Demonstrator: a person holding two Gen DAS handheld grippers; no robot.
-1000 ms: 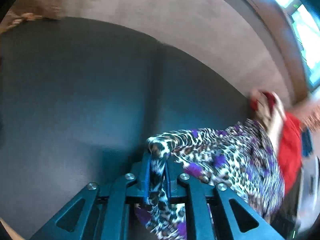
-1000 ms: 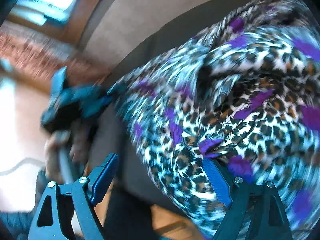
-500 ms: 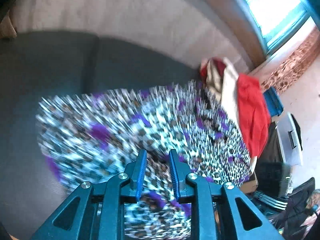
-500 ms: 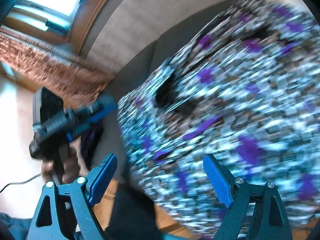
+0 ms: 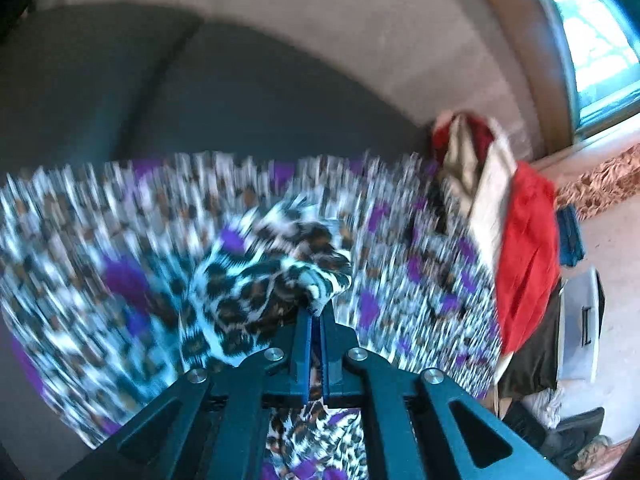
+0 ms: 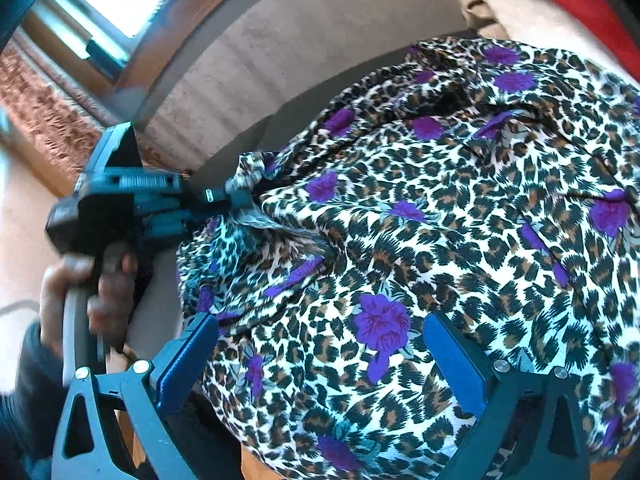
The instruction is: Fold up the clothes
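Observation:
A leopard-print garment with purple flowers (image 6: 460,208) lies spread over a dark grey sofa seat (image 5: 224,96). In the left wrist view the same garment (image 5: 260,264) is blurred by motion, and a bunched edge of it is pinched in my left gripper (image 5: 315,312), which is shut on it. The right wrist view shows that left gripper (image 6: 224,200) from the side, held by a hand (image 6: 80,300), clamping the cloth's left edge. My right gripper (image 6: 320,348) hangs open above the garment's near part, with nothing between its fingers.
A pile of red and beige clothes (image 5: 516,216) rests at the sofa's right end against the beige backrest (image 5: 360,20). A window (image 5: 592,40) is beyond it. A white box (image 5: 580,324) and dark items stand on the floor at right.
The left gripper was shut on the cloth, stood apart half a second ago, and is now shut on a bunched edge. The garment has spread out across the seat. The right gripper stays open.

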